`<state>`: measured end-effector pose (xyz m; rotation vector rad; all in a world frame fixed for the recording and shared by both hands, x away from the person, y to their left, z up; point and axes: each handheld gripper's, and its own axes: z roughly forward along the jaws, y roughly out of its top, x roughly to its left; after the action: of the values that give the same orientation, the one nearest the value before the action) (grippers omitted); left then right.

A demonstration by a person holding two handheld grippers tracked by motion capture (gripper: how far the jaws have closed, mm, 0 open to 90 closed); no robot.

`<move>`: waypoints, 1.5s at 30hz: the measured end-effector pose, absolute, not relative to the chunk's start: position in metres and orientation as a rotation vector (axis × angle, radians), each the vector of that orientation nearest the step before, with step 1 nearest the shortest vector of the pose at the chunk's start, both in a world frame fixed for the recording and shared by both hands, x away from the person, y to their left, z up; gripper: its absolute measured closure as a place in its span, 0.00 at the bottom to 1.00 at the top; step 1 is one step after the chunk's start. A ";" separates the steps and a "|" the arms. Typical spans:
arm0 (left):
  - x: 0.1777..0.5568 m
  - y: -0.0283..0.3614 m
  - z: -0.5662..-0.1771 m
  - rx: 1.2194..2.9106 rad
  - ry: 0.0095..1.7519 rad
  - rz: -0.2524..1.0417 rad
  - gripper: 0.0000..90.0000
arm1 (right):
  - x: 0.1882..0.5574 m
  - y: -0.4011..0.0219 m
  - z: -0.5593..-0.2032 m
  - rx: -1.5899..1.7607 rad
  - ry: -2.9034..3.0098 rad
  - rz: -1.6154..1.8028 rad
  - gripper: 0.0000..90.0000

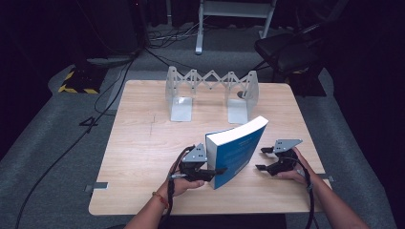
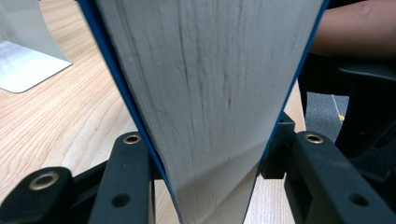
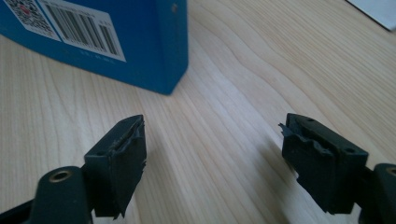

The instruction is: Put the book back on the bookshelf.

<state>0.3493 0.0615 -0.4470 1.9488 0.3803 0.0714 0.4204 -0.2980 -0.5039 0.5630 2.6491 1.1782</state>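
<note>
A thick blue book [image 1: 237, 152] stands upright on the wooden table [image 1: 143, 143], pages facing the person. My left gripper [image 1: 217, 171] is shut on its lower near corner. In the left gripper view the white page block [image 2: 210, 93] rises between the two black jaws, which press on the blue covers. My right gripper [image 1: 261, 159] is a little to the right of the book, open and holding nothing. In the right gripper view its jaws [image 3: 212, 144] stand wide over bare wood, and the book's back cover with a barcode [image 3: 116, 37] is ahead at the left, apart from them.
A white expandable book rack [image 1: 211, 81] with two upright end plates stands at the table's far middle; one end plate [image 2: 23, 56] appears in the left gripper view. A dark chair [image 1: 286, 52] and cables lie on the floor beyond the table.
</note>
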 end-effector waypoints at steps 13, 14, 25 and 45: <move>0.347 0.065 -0.445 1.973 0.364 0.066 0.65 | 0.419 -0.287 -0.504 0.533 2.675 1.186 0.24; 0.346 0.065 -0.444 1.981 0.358 0.071 0.66 | 0.418 -0.287 -0.504 0.536 2.675 1.185 0.24; 0.344 0.083 -0.439 2.038 0.313 0.038 0.66 | 0.412 -0.270 -0.504 0.442 2.703 1.209 0.25; 0.333 0.098 -0.441 2.067 0.343 0.134 0.57 | 0.397 -0.239 -0.499 0.227 2.734 1.374 0.50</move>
<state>0.3331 0.0981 -0.4412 2.0670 0.3434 0.1342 0.3971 -0.2387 -0.4989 0.2270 2.7344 1.3735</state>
